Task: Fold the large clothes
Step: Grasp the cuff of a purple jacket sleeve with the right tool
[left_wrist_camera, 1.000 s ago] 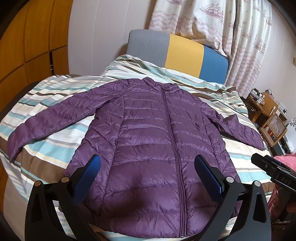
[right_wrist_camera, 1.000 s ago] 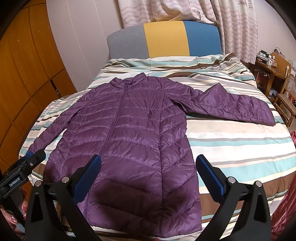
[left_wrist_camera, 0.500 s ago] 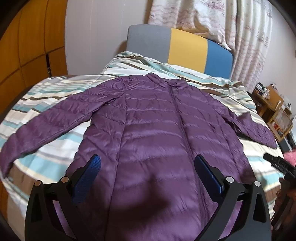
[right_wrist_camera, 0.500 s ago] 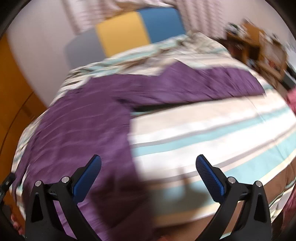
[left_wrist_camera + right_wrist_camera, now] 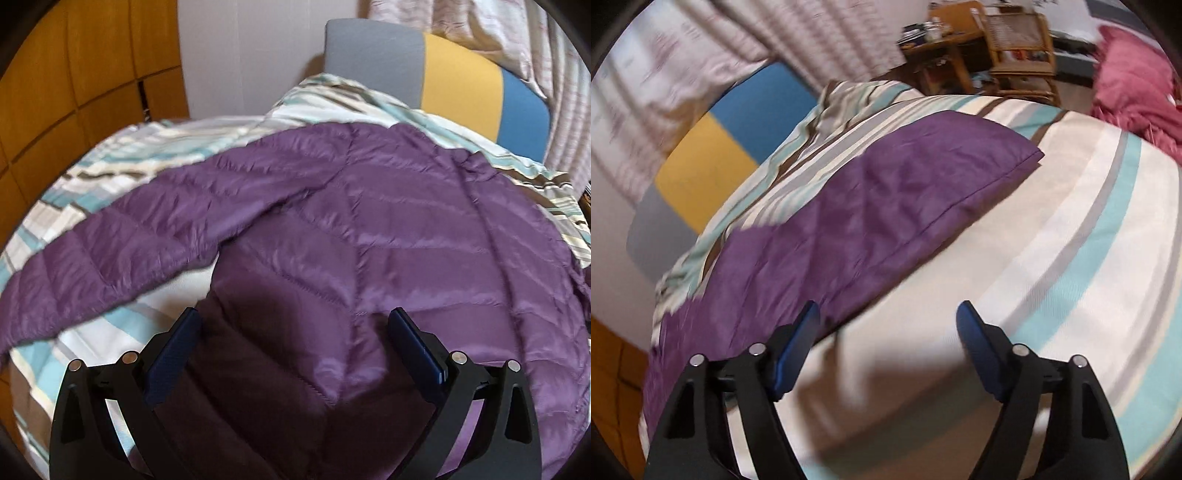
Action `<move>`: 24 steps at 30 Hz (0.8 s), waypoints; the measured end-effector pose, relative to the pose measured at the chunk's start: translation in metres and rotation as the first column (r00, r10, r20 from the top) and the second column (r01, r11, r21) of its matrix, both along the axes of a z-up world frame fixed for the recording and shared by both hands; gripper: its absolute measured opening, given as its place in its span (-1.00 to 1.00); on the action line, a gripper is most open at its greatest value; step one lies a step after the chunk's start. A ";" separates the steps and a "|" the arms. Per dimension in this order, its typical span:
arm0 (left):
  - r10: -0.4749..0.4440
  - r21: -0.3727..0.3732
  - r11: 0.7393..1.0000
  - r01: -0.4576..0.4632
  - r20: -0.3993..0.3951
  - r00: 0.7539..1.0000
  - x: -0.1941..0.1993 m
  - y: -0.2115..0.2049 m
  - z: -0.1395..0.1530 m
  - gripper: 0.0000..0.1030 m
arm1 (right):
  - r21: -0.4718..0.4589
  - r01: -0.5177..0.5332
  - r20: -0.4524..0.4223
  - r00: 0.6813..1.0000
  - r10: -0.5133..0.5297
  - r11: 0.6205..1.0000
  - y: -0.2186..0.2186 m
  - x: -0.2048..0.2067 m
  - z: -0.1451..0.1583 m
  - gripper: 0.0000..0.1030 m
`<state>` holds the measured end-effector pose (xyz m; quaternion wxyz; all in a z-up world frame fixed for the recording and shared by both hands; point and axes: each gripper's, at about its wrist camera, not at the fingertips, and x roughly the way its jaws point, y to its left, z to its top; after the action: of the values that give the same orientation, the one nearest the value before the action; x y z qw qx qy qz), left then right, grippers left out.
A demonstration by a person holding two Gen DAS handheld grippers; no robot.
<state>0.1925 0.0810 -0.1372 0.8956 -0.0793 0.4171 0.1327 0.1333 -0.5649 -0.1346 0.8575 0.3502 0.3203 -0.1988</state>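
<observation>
Pretty clearly someone's bedroom at home: a bed with a striped duvet (image 5: pixel 122 173) in teal, cream and brown fills most of both views, with a padded headboard (image 5: pixel 454 74) in grey, yellow and blue blocks at the top. Patterned curtains (image 5: pixel 683 74) hang in the upper left of the right wrist view, and orange wooden wardrobe panels (image 5: pixel 74 81) take up the upper left of the left wrist view. Upper right of the right wrist view there's a cluttered wooden desk (image 5: pixel 938 40), a rattan chair (image 5: pixel 1023 40) and a heap of pink fabric (image 5: pixel 1134 77).
</observation>
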 end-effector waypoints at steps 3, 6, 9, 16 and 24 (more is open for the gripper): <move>0.009 -0.037 0.999 -0.009 0.004 1.000 0.000 0.006 -0.006 0.94 | 0.005 0.037 0.025 0.999 -0.038 0.999 -0.019 0.003 0.001 0.32; 0.012 -0.003 1.000 -0.012 -0.004 1.000 -0.003 -0.001 -0.008 0.94 | 0.046 0.090 0.040 0.995 -0.092 0.995 -0.035 0.008 -0.001 0.26; 0.013 0.027 1.000 -0.012 -0.021 1.000 0.000 -0.007 -0.010 0.94 | 0.091 0.157 0.065 0.984 -0.163 0.983 -0.050 0.008 -0.004 0.13; 0.011 0.000 1.000 -0.011 -0.016 1.000 0.000 -0.004 -0.014 0.94 | -0.065 0.147 0.007 0.989 -0.147 0.987 -0.052 0.027 0.016 -0.81; 0.011 -0.012 1.000 -0.011 -0.008 1.000 -0.001 -0.002 -0.014 0.94 | -0.447 -0.068 0.037 0.995 0.094 0.892 0.052 0.055 0.079 -0.86</move>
<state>0.1920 0.0786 -0.1514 0.8928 -0.0865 0.4209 0.1356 0.1878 -0.5132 -0.0556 0.9311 0.1369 0.2560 -0.2207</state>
